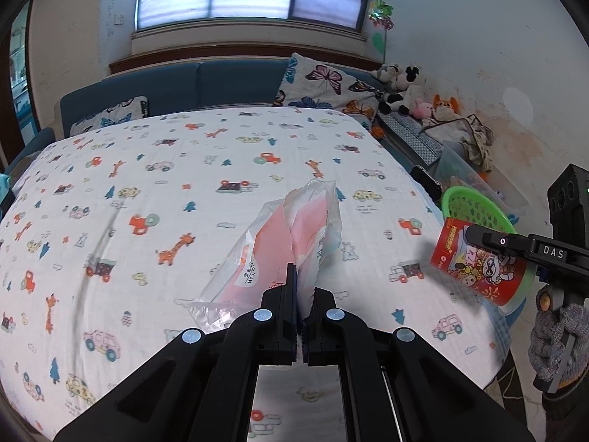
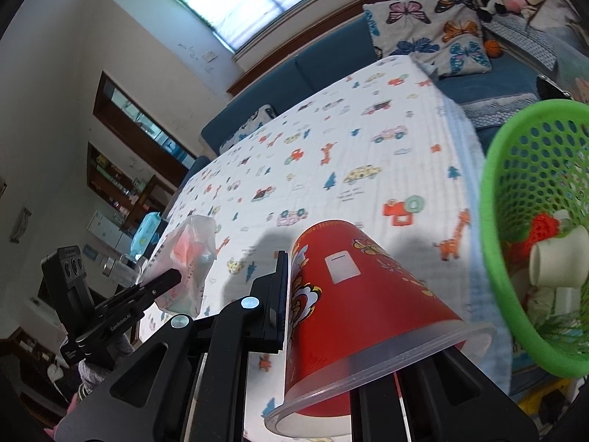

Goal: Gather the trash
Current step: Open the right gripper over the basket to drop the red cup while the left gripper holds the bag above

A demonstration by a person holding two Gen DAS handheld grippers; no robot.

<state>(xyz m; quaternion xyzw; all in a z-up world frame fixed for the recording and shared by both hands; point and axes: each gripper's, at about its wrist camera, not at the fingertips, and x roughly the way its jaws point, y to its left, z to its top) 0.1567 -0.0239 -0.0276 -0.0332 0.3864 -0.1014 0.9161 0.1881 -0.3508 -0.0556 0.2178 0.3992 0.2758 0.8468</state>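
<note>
My left gripper (image 1: pixel 302 291) is shut on a clear and pink plastic wrapper (image 1: pixel 283 243), held over the bed; the wrapper also shows in the right wrist view (image 2: pixel 189 258). My right gripper (image 2: pixel 331 294) is shut on a red printed cup (image 2: pixel 353 302) with a clear lid rim, tipped on its side. The cup also shows in the left wrist view (image 1: pixel 478 261), next to the bed's right edge. A green mesh basket (image 2: pixel 504 221) holding white cups and red netting is just right of the cup; its rim also shows in the left wrist view (image 1: pixel 475 202).
The bed has a white cartoon-print sheet (image 1: pixel 184 184). Butterfly pillows (image 1: pixel 324 84) and plush toys (image 1: pixel 405 88) lie at the far right. A blue headboard (image 1: pixel 221 81) stands under the window. A blue wipes pack (image 2: pixel 147 228) lies beyond the bed's left side.
</note>
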